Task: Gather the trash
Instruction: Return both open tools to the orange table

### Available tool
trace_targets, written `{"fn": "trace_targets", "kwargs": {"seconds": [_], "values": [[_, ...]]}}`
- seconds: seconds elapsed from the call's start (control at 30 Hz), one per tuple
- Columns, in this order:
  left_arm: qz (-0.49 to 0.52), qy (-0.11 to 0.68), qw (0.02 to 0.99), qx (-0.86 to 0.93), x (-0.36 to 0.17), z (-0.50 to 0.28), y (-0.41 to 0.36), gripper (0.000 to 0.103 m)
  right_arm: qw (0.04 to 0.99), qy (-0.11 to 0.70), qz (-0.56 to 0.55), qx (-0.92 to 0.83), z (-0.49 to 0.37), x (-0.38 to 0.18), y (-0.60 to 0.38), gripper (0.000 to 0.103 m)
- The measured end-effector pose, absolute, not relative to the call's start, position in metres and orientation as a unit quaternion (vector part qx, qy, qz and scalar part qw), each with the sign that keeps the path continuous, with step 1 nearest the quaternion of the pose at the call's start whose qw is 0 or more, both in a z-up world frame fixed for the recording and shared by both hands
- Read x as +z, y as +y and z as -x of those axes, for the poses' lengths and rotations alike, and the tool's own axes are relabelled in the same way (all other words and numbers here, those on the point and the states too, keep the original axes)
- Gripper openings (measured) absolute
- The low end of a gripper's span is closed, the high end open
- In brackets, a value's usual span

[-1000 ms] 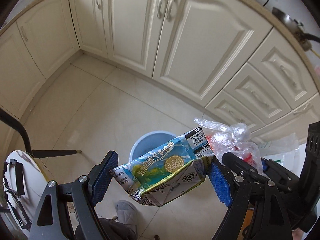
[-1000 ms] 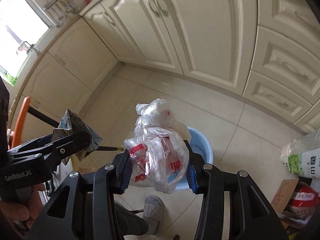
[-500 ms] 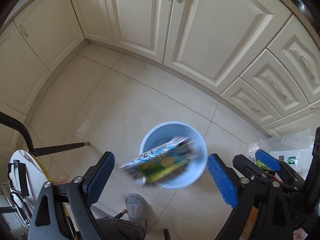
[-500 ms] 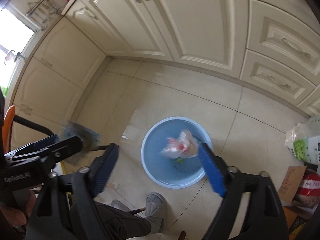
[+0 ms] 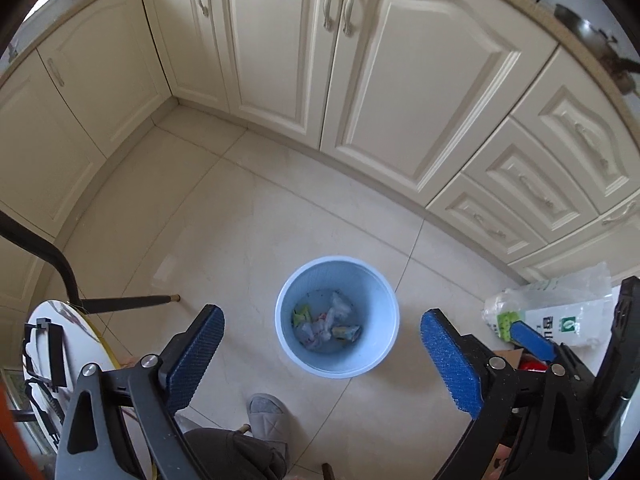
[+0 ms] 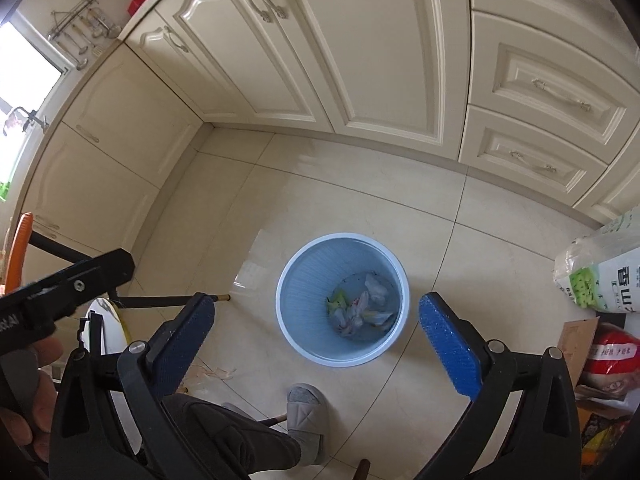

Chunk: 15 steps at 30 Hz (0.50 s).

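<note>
Blue bin (image 5: 337,364) on tiled floor (image 5: 240,240), holding crumpled trash (image 5: 326,322). Left hand-held gripper (image 5: 322,354) and right hand-held gripper (image 6: 316,344): jaws opening, empty, above bin.

Bin (image 5: 370,364) stood on floor (image 5: 224,232) btwn you & far cabinets (image 5: 400,80); trash (image 5: 326,322) lay inside it. Your slipper (image 5: 266,410) sat just near of bin. Sack (image 5: 560,312) to the right, chair leg (image 5: 124,303) & round table (image 5: 80,344) to the left.
</note>
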<state>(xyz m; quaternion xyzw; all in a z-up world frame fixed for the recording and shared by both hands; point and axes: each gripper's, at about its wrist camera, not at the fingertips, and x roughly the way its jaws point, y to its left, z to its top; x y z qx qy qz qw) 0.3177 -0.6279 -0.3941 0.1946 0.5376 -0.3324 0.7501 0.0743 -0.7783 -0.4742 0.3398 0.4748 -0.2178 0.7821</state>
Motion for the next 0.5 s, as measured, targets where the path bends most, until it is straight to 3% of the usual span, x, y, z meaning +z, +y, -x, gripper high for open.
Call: {"fn": "trace_targets", "kwargs": {"seconds": [0.5], "values": [[-0.126, 0.42, 0.831, -0.342, -0.249, -0.242, -0.489, 0.099, 0.852, 0.393, -0.282, -0.2, -0.073, -0.337, -0.714, 0.103]]}}
